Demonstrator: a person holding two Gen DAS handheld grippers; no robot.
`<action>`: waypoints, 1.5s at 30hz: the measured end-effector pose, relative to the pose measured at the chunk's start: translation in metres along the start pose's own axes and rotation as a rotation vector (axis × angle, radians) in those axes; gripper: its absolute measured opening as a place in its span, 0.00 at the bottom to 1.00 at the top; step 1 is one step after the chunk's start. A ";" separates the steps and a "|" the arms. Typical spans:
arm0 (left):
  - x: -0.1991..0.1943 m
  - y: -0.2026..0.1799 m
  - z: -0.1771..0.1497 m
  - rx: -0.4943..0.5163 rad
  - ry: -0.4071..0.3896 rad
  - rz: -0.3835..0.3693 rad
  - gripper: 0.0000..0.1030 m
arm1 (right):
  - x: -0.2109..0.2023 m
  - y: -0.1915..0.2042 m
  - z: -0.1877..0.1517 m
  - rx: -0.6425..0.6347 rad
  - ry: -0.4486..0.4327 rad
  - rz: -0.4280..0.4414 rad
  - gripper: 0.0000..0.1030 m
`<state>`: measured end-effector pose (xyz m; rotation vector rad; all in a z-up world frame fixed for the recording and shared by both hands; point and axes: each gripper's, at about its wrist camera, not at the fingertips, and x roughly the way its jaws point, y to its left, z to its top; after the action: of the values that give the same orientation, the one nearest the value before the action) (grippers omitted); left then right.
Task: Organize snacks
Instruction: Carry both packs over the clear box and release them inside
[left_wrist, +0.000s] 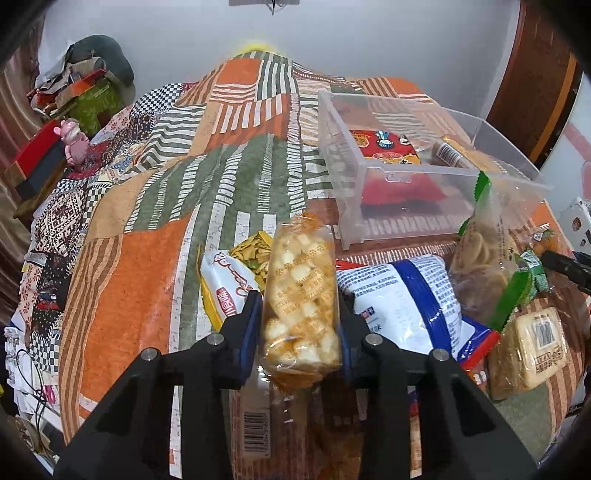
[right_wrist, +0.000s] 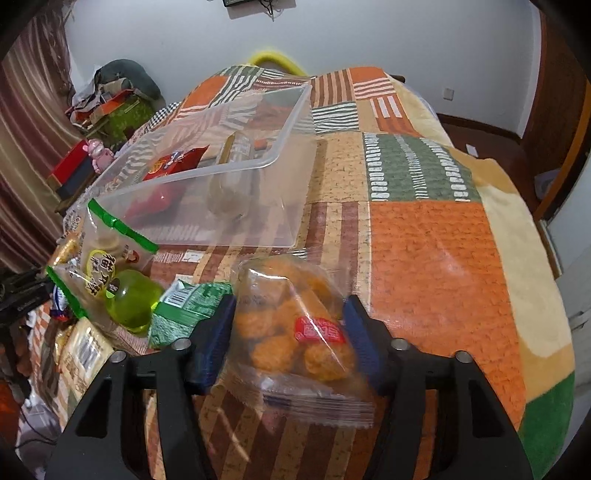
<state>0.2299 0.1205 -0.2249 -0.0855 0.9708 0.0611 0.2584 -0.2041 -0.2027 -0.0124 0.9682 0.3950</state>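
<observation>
Blue-padded jaws of the left gripper (left_wrist: 300, 314) clamped a pale puffed-snack packet (left_wrist: 301, 295) near the clear bin (left_wrist: 388, 173), while the right gripper (right_wrist: 291, 332) squeezed an orange cracker bag (right_wrist: 295, 332) on the patchwork blanket (right_wrist: 424, 240).

Soft indoor light; fisheye-warped, dark corners

Bedroom, patchwork bedspread (right_wrist: 424, 240), pale wall (right_wrist: 369, 33).
I see striped brown curtains (right_wrist: 26, 122) left, wooden door (left_wrist: 535, 85) right, cluttered stool (left_wrist: 92, 99).
</observation>
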 end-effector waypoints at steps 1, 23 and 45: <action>-0.002 0.000 0.000 0.000 -0.006 0.000 0.34 | -0.001 0.000 0.000 0.001 -0.003 -0.003 0.51; -0.074 -0.027 0.049 0.021 -0.206 -0.067 0.34 | -0.058 0.013 0.032 -0.017 -0.201 0.000 0.48; -0.033 -0.058 0.110 0.069 -0.197 -0.132 0.34 | -0.010 0.070 0.098 -0.111 -0.253 0.086 0.49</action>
<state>0.3066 0.0733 -0.1332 -0.0781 0.7679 -0.0837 0.3087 -0.1238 -0.1272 -0.0210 0.6980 0.5159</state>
